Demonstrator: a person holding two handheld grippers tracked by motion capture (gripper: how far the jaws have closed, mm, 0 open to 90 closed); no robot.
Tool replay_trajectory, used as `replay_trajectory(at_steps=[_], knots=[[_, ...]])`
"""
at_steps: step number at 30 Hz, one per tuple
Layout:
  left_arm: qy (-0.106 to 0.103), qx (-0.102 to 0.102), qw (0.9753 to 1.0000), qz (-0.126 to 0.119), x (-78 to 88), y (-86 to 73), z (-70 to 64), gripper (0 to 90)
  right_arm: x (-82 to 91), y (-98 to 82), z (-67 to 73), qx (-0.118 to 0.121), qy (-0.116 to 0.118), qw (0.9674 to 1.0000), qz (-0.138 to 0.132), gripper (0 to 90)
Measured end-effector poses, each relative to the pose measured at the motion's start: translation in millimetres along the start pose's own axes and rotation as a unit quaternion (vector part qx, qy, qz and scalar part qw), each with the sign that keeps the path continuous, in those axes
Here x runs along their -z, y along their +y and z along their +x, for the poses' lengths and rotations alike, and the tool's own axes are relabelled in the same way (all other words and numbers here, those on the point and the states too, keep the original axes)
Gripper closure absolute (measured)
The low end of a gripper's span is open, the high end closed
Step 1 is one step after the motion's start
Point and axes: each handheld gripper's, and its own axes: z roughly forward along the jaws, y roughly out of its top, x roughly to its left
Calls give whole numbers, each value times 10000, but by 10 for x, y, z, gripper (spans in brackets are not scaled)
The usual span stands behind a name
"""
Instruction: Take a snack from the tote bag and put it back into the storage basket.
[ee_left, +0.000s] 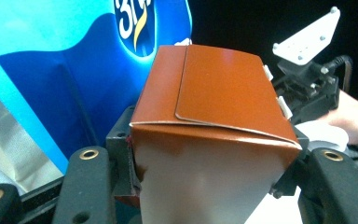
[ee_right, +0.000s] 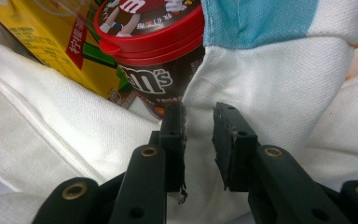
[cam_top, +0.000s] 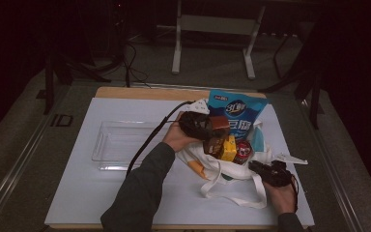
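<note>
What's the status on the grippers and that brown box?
Left gripper shut on brown box. Right gripper pinching white tote bag fabric. Blue pouch close behind box.

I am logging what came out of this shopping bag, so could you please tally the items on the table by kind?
Cartons: 2, brown box gripped in the left tongs, yellow carton
Candy tubs: 1, red-lidded tub
Snack pouches: 1, blue pouch
Bags: 1, white tote bag
Trays: 1, clear tray
Total: 6
</note>
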Motion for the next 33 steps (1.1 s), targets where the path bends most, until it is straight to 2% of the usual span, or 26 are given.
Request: replay_trajectory(at_steps=[8,14,20,27,33], knots=[[71,38,9999,-147,-7,-16,-11,419,1,-2,-3,-1,9,10000,-6,735],[73,214,9990,-388,-14,-73,10,412,0,-3,-3,3,9,10000,-9,735],[146,197,9989,-409,-23,-64,-16,414,0,-4,-4,0,11,10000,-13,735],[210,321,9974,-617,-74,-72,-19,401,1,-5,-4,-1,10,10000,-15,735],[226,271,9975,-611,-79,-64,-21,409,1,-6,-9,-8,26,10000,-21,735]])
